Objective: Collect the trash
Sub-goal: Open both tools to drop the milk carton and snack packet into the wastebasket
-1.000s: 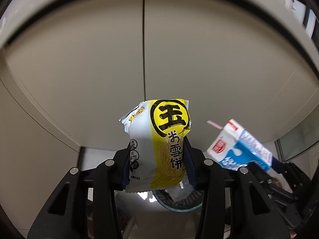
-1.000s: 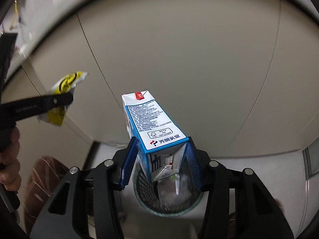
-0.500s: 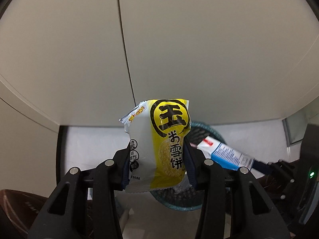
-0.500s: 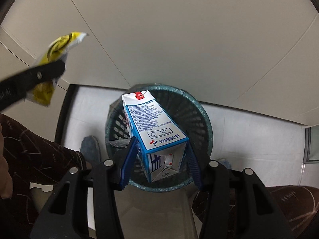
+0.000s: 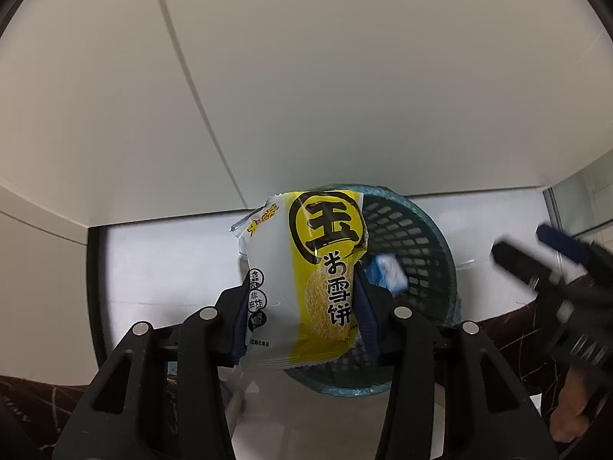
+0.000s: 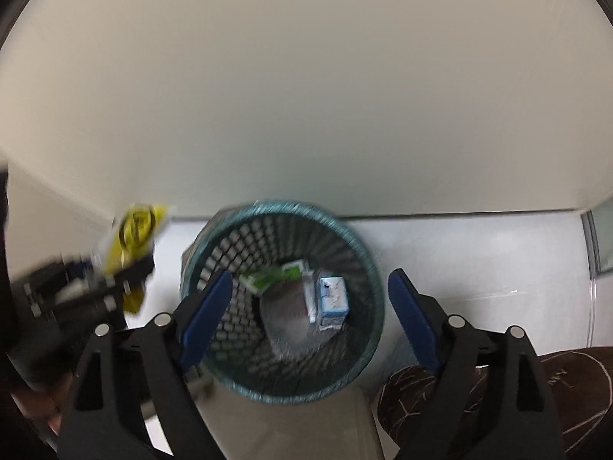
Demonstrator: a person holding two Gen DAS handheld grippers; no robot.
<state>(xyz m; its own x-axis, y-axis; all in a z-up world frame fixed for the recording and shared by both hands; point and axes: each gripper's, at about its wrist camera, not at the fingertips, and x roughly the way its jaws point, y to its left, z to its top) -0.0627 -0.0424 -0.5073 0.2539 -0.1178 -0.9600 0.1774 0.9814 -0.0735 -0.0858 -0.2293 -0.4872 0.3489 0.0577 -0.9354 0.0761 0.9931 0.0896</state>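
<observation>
The right gripper (image 6: 310, 306) is opening with nothing between its jaws; the milk carton (image 6: 332, 302) is lying in the mesh bin (image 6: 377, 299) (one item done). The left gripper (image 5: 302, 306) is clamping the snack packet (image 5: 302, 280) above the bin, awaiting release.

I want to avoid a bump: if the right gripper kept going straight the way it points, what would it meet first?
Probably the open mouth of the mesh bin. The right gripper, jaws opening with nothing between them, points down into it, so the blue milk carton at the bottom seems next, though depth is unclear.
</observation>
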